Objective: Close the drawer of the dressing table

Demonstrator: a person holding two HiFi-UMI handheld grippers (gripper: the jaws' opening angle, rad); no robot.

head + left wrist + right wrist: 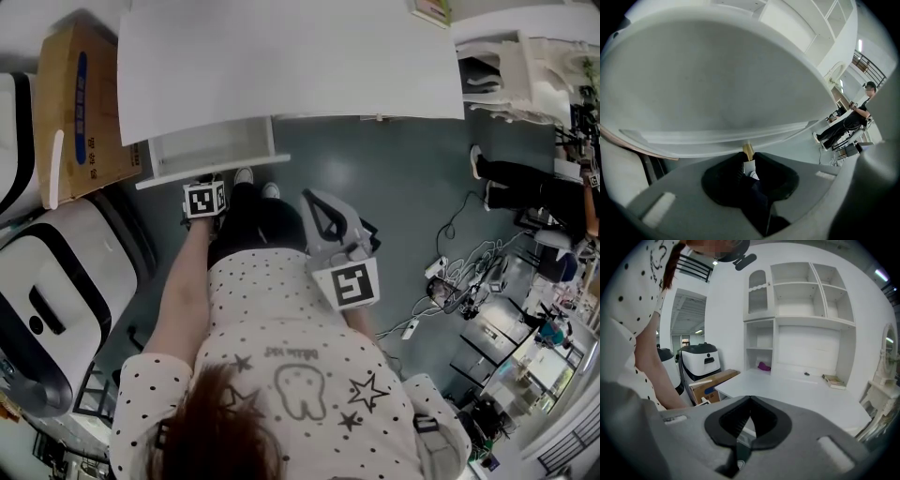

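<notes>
Beside drawer front | left tongs slightly apart | right tongs closed | cardboard box print illegible

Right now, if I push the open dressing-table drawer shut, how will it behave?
The drawer looks empty, so probably light. Its white panels look rigid, unlikely to flex. Pulled well out of the dressing table, it may rack.

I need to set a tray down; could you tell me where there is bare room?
The tabletop is nearly all bare, between the cardboard box and the book. The floor beside the open drawer is free; cables crowd its right.
</notes>
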